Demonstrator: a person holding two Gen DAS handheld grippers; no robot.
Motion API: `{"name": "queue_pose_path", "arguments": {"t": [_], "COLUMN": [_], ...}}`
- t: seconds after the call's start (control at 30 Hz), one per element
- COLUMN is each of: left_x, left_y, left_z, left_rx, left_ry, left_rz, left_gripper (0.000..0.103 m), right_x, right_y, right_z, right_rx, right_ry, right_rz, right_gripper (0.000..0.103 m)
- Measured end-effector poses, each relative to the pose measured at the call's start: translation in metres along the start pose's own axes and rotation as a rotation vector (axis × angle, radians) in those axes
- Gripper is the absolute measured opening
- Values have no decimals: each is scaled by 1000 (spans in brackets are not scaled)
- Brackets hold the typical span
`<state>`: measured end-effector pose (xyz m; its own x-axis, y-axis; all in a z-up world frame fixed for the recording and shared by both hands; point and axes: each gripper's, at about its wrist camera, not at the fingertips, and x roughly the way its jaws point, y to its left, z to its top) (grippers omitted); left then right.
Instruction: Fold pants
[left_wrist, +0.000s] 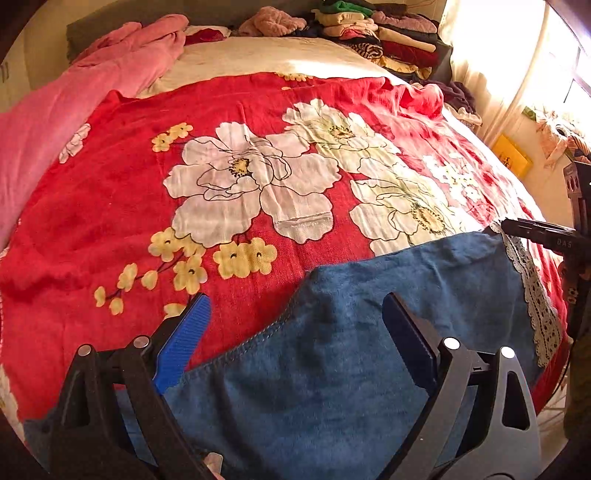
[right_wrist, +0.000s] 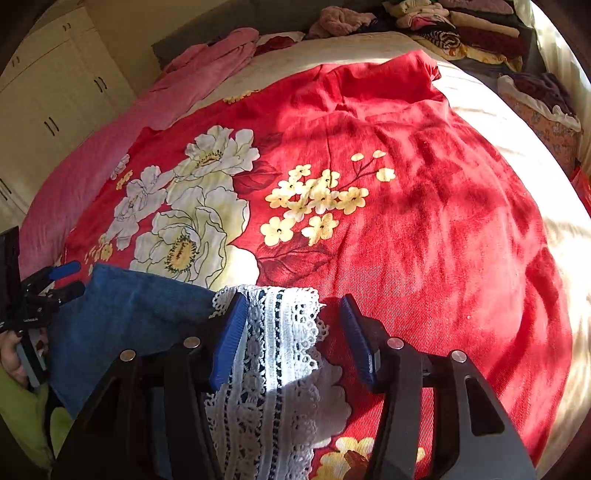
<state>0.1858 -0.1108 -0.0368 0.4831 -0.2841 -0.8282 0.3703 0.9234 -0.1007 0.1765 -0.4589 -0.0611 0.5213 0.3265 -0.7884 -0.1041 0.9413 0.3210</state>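
With both your left gripper (left_wrist: 295, 332) and right gripper (right_wrist: 291, 332) spread wide, gripping nothing, the blue pants (left_wrist: 332, 350) at lower frame could slip or bunch at the lace hem (right_wrist: 273, 350).

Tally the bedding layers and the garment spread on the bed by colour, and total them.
Blue: 1, the pants with a white lace hem
Red: 1, the floral blanket
Pink: 1, the fleece blanket
Cream: 1, the sheet
Total: 4
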Motion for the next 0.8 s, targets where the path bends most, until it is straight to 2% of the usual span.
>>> {"name": "queue_pose_path", "arguments": {"t": [0.1, 0.17, 0.2, 0.23, 0.27, 0.3, 0.33, 0.47, 0.57, 0.67, 0.8], "left_x": [20, 27, 27, 26, 24, 21, 19, 0, 4, 23, 47], "left_y": [4, 5, 2, -1, -4, -6, -8, -12, -21, -28, -20], "left_z": [-1, -5, -6, -7, -7, -6, -4, 11, 24, 29, 18], "left_rx": [-32, -61, -57, -49, -46, -50, -57, -24, 12, 37, 4], "left_ry": [35, 48, 44, 42, 39, 40, 46, -5, -14, -5, 32], "left_rz": [-18, -50, -53, -57, -69, -94, -123, -91, -50, -2, -7], "left_gripper": [87, 87, 80, 60, 47, 16, 3, 2, 2, 2, 2], "right_x": [2, 1, 0, -1, -3, -5, -9, -36, -41, -25, 4], "right_y": [-1, 0, 1, 3, 5, 7, 9, 14, 8, 3, 1], "right_z": [-4, -7, -8, -9, -9, -10, -10, -2, 9, 11, 3], "right_rx": [-2, -10, -16, -26, -36, -36, -36, -82, -81, -93, -106], "right_ry": [-16, -22, -23, -24, -27, -36, -52, -158, -181, -140, -66], "right_rz": [20, 41, 45, 49, 56, 68, 81, 69, 51, -2, -57], "right_gripper": [49, 42, 40, 35, 28, 25, 22, 18, 18, 16, 17]}}
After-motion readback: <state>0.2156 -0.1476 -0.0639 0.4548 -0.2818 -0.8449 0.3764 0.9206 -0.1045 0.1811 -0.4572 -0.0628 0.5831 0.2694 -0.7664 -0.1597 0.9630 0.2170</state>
